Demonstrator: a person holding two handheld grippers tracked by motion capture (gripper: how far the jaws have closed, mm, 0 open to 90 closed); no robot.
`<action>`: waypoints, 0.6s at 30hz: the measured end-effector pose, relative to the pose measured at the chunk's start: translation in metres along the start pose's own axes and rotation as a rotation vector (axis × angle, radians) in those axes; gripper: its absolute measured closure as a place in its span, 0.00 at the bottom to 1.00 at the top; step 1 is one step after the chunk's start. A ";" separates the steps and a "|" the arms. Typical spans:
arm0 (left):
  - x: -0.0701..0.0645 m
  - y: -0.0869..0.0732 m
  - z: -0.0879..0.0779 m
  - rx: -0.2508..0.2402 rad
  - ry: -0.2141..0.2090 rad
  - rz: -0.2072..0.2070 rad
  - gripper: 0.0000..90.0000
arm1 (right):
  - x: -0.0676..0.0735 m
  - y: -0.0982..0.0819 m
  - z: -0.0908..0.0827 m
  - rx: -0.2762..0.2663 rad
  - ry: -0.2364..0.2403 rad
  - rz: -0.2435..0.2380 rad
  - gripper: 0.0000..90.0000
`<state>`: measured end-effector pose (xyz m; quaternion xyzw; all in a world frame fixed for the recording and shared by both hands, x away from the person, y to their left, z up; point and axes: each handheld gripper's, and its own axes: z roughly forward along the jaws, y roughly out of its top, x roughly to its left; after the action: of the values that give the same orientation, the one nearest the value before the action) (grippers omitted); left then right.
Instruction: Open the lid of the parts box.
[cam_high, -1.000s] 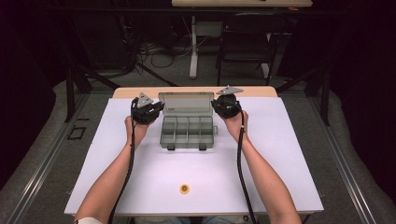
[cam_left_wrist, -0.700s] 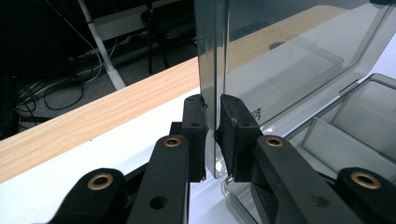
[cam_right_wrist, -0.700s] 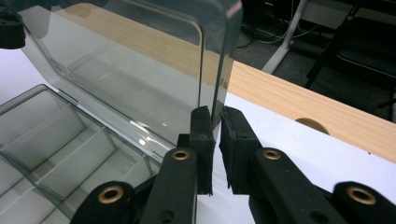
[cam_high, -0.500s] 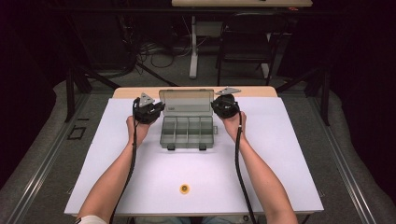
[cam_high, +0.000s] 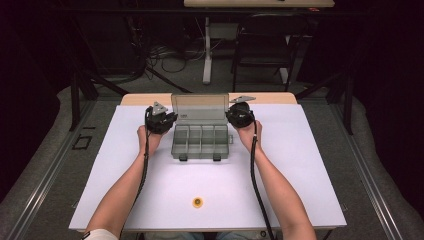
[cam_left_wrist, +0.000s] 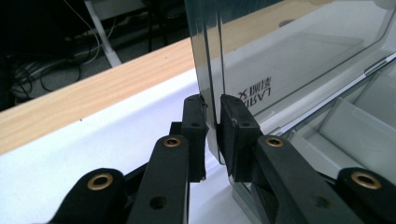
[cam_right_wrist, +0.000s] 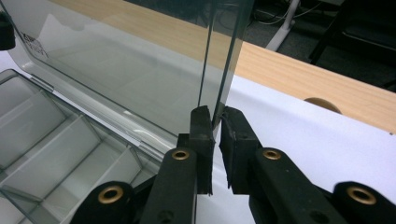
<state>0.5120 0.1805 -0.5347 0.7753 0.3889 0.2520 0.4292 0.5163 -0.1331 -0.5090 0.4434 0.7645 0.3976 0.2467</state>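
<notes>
White paper covers the counter (cam_high: 300, 165), and behind it the room is dark, with cables and chair legs on the floor. At the 12 o'clock side of the counter stands a clear plastic organizer box (cam_high: 200, 141) with empty compartments. Its lid (cam_high: 200, 108) is raised and stands almost upright at the far edge of the box. A small yellow ring (cam_high: 198, 202) lies well apart from it, toward 6 o'clock.

The left tongs (cam_left_wrist: 213, 123) are clamped on the left edge of the lid, low near the hinge, and the right tongs (cam_right_wrist: 217, 126) are clamped in the same way on the right edge. Both hands rest just beside the box, at 9 and 3 o'clock of it.

I judge that the step in hand is moving the lid, either to finish opening or to begin closing; which one I cannot tell. The next move calls for both tongs to swing the lid together at the same speed, because an uneven pull could twist the thin plastic or slide the light box on the paper.
</notes>
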 end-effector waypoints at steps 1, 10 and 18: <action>0.000 -0.001 0.001 0.008 0.001 -0.004 0.89 | -0.001 -0.001 0.003 0.017 0.004 0.004 0.93; 0.000 -0.006 0.008 0.051 -0.002 -0.006 0.89 | -0.002 -0.007 0.012 0.053 0.009 0.012 0.92; 0.000 -0.008 0.011 0.065 0.001 -0.009 0.88 | -0.003 -0.011 0.020 0.078 0.017 0.018 0.91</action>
<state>0.5169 0.1781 -0.5470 0.7869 0.4007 0.2374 0.4047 0.5266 -0.1311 -0.5293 0.4560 0.7776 0.3734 0.2191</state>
